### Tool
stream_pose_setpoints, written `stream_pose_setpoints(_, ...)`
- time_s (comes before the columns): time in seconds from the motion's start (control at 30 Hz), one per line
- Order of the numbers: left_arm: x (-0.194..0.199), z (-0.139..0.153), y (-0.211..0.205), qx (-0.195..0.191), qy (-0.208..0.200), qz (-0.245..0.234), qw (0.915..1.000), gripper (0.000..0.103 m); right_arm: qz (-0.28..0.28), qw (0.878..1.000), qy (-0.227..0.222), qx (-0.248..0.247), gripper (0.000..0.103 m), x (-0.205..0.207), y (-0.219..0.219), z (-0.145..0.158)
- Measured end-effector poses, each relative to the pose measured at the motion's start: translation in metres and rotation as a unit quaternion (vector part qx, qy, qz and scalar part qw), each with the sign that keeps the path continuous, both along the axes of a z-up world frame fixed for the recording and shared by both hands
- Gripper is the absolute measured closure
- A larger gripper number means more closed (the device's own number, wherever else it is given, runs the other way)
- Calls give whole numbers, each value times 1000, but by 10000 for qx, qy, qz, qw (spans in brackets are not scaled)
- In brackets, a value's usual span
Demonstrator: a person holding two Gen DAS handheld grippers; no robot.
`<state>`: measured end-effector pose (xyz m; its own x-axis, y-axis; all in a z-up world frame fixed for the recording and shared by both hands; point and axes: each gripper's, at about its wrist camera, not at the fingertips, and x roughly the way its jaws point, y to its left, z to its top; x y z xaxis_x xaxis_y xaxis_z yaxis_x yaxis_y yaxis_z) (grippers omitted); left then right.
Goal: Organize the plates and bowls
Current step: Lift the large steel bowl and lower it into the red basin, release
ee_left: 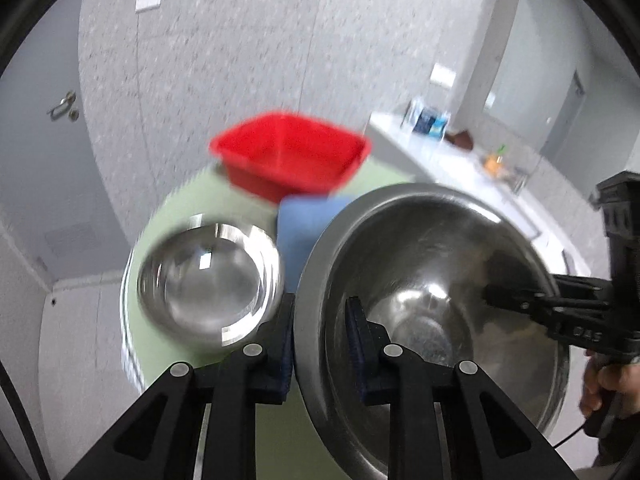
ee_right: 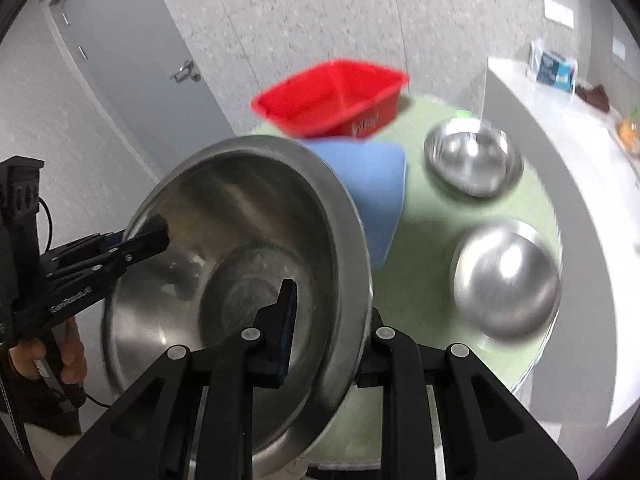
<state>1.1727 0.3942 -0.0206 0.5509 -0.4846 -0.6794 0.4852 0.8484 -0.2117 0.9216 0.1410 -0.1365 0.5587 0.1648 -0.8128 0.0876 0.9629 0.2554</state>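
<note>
Speckled grey walls and a grey door (ee_right: 132, 60) frame a round pale-green table (ee_right: 424, 208), and right in the middle of the action is the large steel bowl (ee_right: 240, 264), up off the table and tilted, gripped from 2 sides at once. On the near side in the left wrist view, the left gripper (ee_left: 320, 328) is pinching the bowl's rim, 1 finger inside the bowl and 1 outside. Across the bowl, the right gripper (ee_right: 332, 312) has the opposite rim clamped the same way, 1 pad inside, the other finger behind the wall. Each tool also shows in the other's camera, biting the far edge. Behind the bowl lies a blue cloth (ee_right: 376, 192), and beyond that a red plastic tub (ee_right: 332, 96) sits at the far side of the table. To the right in the right wrist view, a small steel bowl (ee_right: 474, 160) stands open side up, and nearer, another small bowl (ee_right: 506, 280) rests dome up. A white counter (ee_right: 560, 128) with packets runs along the right.
</note>
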Motion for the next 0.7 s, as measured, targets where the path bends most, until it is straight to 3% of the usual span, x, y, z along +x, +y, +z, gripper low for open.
stream_pose_setpoints(0.2, 39, 18, -6, -19, -298, 200, 9994, 83, 197, 9992, -312, -122, 81, 61, -23, 25)
stream_pose_setpoints(0.37, 90, 21, -22, 11, -357, 369, 9987, 83, 402, 9987, -322, -23, 81, 132, -57, 24)
stream_pose_setpoints(0.7, 205, -13, -62, 190, 130, 893, 9957, 83, 740, 9972, -11, 98, 81, 281, -91, -2)
